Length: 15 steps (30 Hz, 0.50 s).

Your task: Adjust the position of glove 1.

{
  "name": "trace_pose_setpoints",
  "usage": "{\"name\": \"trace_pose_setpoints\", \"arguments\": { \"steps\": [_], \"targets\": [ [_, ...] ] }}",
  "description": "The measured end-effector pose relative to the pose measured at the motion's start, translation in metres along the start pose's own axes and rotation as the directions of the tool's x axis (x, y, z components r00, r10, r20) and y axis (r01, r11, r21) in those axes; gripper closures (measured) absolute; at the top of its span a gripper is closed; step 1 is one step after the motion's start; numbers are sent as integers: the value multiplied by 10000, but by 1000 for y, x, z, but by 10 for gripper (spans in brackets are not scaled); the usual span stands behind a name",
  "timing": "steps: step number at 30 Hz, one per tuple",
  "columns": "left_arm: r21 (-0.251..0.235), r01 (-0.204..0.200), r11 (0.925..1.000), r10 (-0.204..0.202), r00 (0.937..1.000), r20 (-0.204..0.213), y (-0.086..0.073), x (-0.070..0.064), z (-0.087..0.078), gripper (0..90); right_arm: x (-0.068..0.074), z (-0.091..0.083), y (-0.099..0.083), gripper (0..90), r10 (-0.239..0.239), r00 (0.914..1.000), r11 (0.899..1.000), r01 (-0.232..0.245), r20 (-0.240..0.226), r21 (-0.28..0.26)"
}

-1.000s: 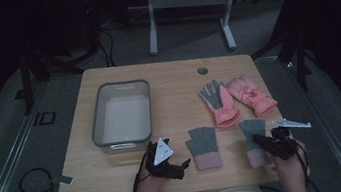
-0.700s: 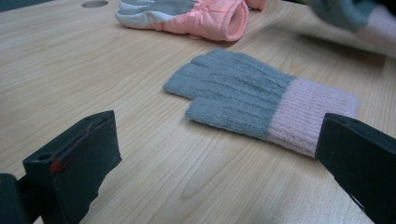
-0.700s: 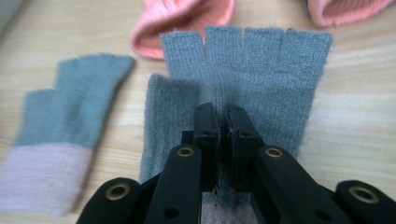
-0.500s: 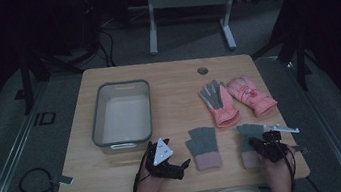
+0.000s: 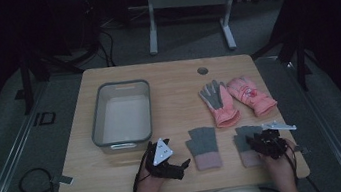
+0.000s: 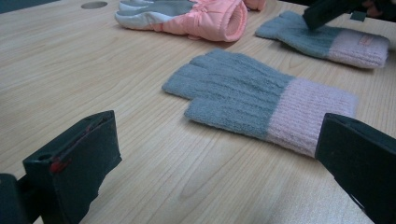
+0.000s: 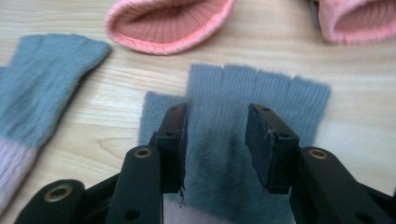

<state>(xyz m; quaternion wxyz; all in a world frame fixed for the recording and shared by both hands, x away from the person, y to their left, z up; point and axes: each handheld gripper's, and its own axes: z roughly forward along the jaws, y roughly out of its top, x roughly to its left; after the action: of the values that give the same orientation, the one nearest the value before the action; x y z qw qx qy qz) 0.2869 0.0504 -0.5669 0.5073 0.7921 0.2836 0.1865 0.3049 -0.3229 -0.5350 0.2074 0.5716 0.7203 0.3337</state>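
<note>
Right gripper point(image 7: 216, 140) fingers half open, straddling the right grey knit glove point(image 7: 243, 121) flat on table point(image 7: 116, 88); left gripper point(image 6: 219, 158) fingers wide, holding nothing.

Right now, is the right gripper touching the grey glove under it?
Cannot tell. In the right gripper view the right gripper stands open over the grey glove, jaws straddling it, but contact isn't plain.

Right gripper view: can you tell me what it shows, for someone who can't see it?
The right gripper hangs open just above a grey knitted glove lying flat on the wooden table. A second grey glove lies to its left, and two pink glove cuffs sit beyond.
</note>
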Motion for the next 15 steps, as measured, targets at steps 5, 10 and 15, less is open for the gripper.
{"name": "trace_pose_setpoints", "arguments": {
  "steps": [5,10,15],
  "targets": [
    [13,-2,10000,2,10000,-7,0,0,0,0,-19,-10,4,588,-1049,9911,9932,1085,-820,409],
    [20,28,10000,-28,10000,-6,0,0,0,0,-24,-10,2,575,-2094,9677,9705,2232,-1401,908],
    [7,73,10000,-73,10000,-3,0,1,0,0,-21,-7,2,623,-2595,9526,9566,2762,-1588,932]
  ]
}}
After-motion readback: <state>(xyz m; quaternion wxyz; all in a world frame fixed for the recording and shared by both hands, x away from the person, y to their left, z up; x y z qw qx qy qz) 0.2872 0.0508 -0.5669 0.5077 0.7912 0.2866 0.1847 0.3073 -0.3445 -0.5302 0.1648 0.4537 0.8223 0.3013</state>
